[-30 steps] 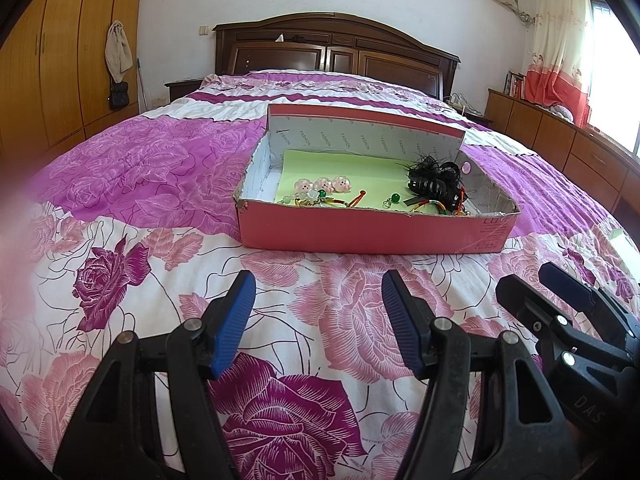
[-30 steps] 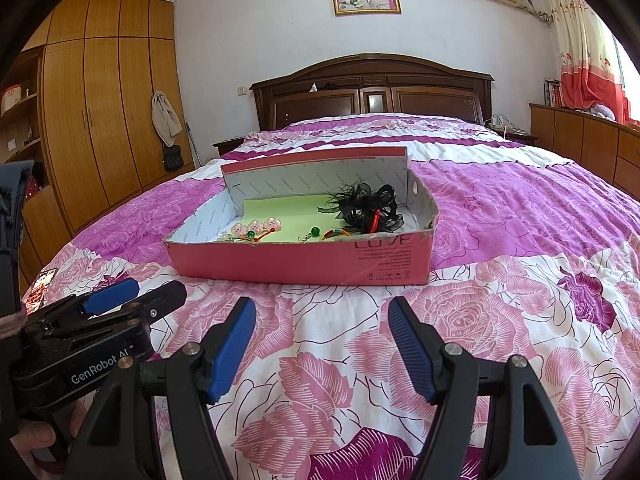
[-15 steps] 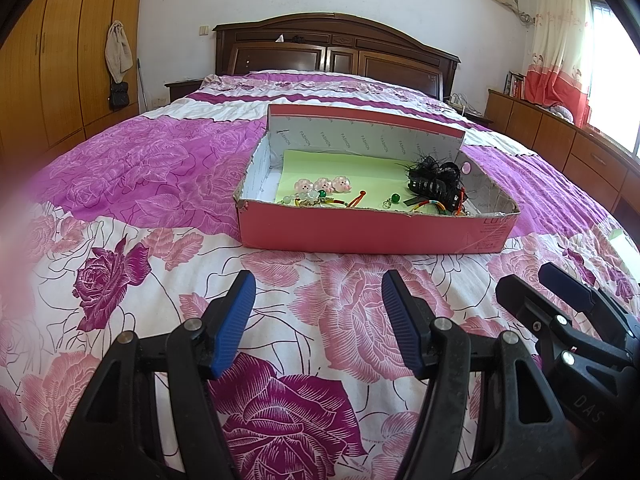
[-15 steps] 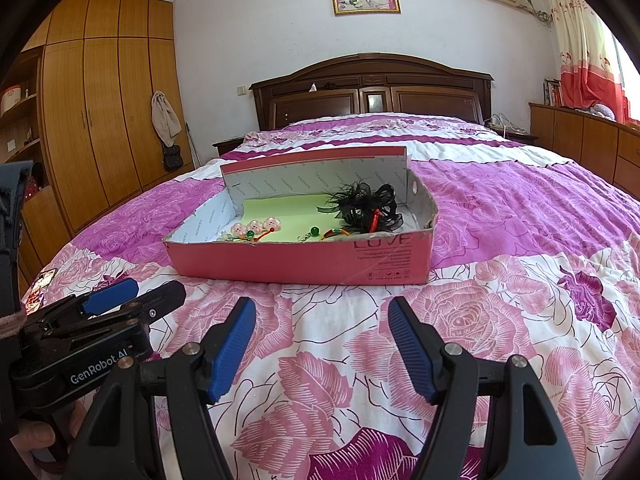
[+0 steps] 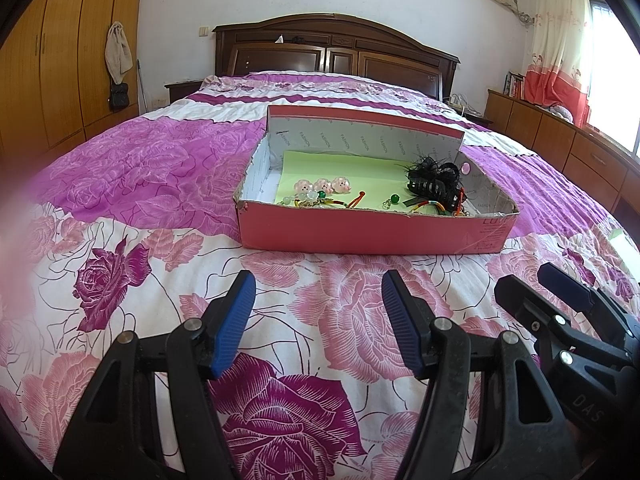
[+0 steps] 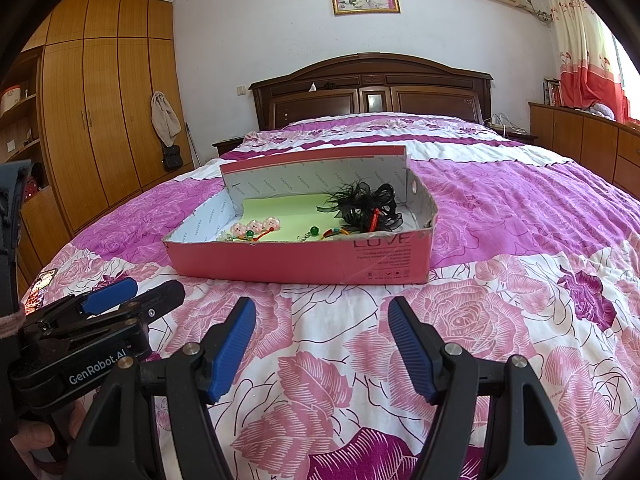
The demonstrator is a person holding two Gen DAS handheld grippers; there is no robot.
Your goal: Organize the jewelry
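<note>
A pink cardboard box [image 5: 372,234] [image 6: 296,262] sits on the floral bedspread, its lid flap up at the back, lined with green paper. Inside lie three pink flower hair clips [image 5: 322,186] [image 6: 256,226], green beads and a red cord [image 5: 356,200], a multicoloured bracelet [image 5: 430,204], and a black feathered hair claw [image 5: 434,180] [image 6: 362,204] at the right end. My left gripper [image 5: 318,300] is open and empty, short of the box's front wall. My right gripper [image 6: 322,320] is open and empty, also short of the box. Each gripper shows in the other's view.
The bed's wooden headboard [image 6: 372,88] stands behind the box. Wooden wardrobes [image 6: 100,120] line the left wall and low wooden cabinets [image 5: 560,136] the right. The bedspread [image 5: 120,272] spreads around the box on all sides.
</note>
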